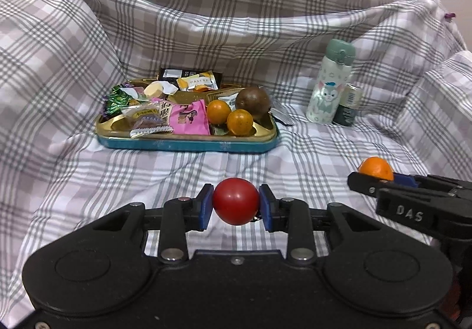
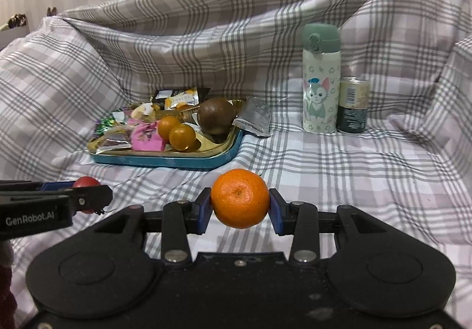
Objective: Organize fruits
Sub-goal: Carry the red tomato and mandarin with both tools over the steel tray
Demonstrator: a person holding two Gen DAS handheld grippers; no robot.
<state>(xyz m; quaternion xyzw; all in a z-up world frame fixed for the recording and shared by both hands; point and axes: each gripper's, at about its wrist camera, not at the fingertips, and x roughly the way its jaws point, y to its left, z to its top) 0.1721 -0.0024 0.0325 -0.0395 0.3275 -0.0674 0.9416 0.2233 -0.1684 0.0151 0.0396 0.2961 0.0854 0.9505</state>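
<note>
While clamped: tomato (image 1: 235,201) between left tool (image 1: 236,203) pads (image 1: 206,205).

Red tomato (image 1: 235,201), orange mandarin (image 2: 240,198), grey-checked cloth (image 1: 206,19)

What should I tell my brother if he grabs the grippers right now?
Left gripper: shut on the tomato, held above the cloth.
Right gripper: shut on the tangerine, also in the air.
Tray: straight ahead, with two small oranges and a brown fruit in its right part, snacks in the rest.
Bottle and can stand to the right of the tray.
Done: both fruits picked up.
Left: probably set them by the other fruit in the tray.
</note>
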